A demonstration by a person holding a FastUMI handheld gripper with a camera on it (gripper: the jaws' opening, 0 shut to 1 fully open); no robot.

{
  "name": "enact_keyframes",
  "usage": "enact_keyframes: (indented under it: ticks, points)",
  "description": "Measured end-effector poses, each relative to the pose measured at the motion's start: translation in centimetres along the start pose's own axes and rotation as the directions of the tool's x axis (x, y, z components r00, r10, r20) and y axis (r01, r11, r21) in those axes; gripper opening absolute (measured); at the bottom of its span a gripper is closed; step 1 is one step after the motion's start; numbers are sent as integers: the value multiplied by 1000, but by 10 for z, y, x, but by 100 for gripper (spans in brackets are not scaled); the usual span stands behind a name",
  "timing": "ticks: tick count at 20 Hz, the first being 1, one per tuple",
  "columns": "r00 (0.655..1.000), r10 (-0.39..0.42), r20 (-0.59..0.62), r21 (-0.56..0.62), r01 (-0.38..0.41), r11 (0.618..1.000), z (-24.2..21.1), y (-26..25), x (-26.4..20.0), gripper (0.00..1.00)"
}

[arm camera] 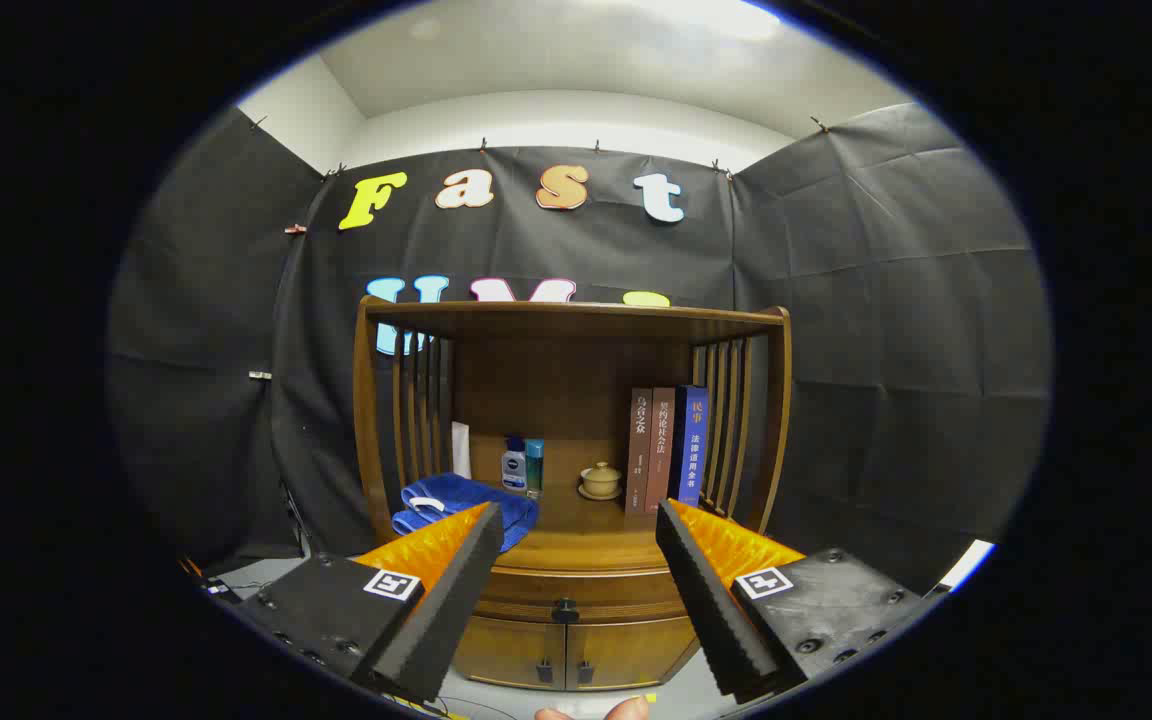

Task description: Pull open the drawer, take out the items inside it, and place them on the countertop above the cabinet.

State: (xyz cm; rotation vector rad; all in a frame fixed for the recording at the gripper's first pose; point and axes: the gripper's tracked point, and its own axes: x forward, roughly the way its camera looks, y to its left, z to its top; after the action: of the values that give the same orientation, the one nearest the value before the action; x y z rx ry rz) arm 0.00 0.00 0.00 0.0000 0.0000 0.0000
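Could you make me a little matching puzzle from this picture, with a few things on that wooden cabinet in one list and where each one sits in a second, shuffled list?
Things:
1. crumpled blue towel
2. small beige lidded ceramic cup
3. three upright books
4. dark round drawer knob

Places:
A. below the countertop edge, between the open gripper fingers
B. against the right-hand slats
C. by the left-hand slats, just beyond one finger
D. mid-countertop, left of the books

Pairs: 1-C, 2-D, 3-B, 4-A
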Motion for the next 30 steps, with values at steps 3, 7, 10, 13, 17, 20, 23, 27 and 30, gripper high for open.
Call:
enact_keyframes:
  ticks: [3, 7, 10, 13, 17, 20, 23, 27, 30]
  points:
    - [1000, -5, 6, -3, 5, 1000, 2, -2, -1, 99]
    - [1000, -10, 4, 6, 10, 1000, 1, -6, 0, 99]
    - [1000, -7, 2, 4, 7, 1000, 0, -5, -3, 99]
    - [1000, -6, 6, 1, 6, 1000, 0, -5, -3, 99]
    - [1000, -3, -2, 1, 3, 1000, -4, -1, -1, 99]
    - [1000, 0, -4, 1, 0, 1000, -5, 1, -1, 99]
    - [1000, 4, -2, 5, -4, 1000, -8, 5, 5, 99]
    - [1000, 11, 10, 14, -11, 1000, -20, 10, 27, 99]
    - [1000, 15, -4, 1, -15, 1000, -48, 12, 50, 98]
